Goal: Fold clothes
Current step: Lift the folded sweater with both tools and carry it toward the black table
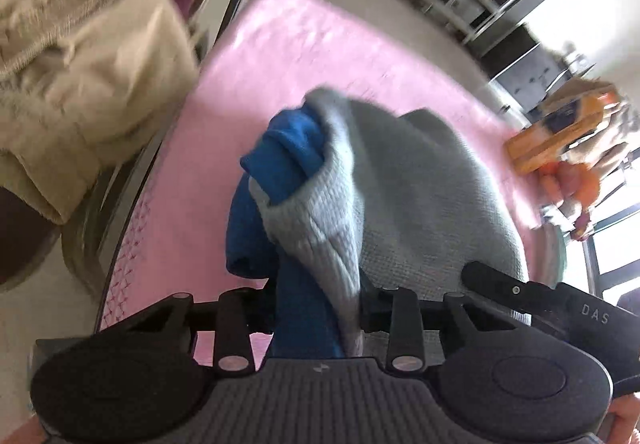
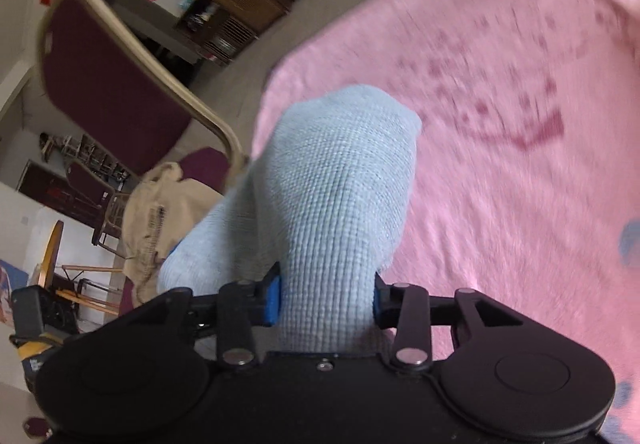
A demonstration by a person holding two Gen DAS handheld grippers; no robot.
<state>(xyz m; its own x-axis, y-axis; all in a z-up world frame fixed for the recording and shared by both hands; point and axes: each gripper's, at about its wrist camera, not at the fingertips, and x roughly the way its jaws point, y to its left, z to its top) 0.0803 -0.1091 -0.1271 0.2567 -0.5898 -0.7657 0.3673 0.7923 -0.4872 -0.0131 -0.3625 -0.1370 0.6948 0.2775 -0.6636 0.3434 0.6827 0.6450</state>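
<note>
Here both claws clamp the light-blue knit garment (image 2: 340, 183): left gripper (image 1: 318, 308) and right gripper (image 2: 326, 300), pink blanket (image 2: 500, 123) beneath.

Both grippers are matte black; left gripper (image 1: 318, 308) has a ribbed grey plate, silver pivot screws, round side caps; right gripper (image 2: 326, 298) has blue finger pads (image 2: 272, 300); "DAS" printed right of the left one.

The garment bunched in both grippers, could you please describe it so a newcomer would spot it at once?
Start at the pink blanket covering the table. Above it, the left gripper and right gripper each clamp the light blue knit garment. Its waffle weave and bright blue inner layer distinguish it from the beige clothes on the maroon chair.
</note>
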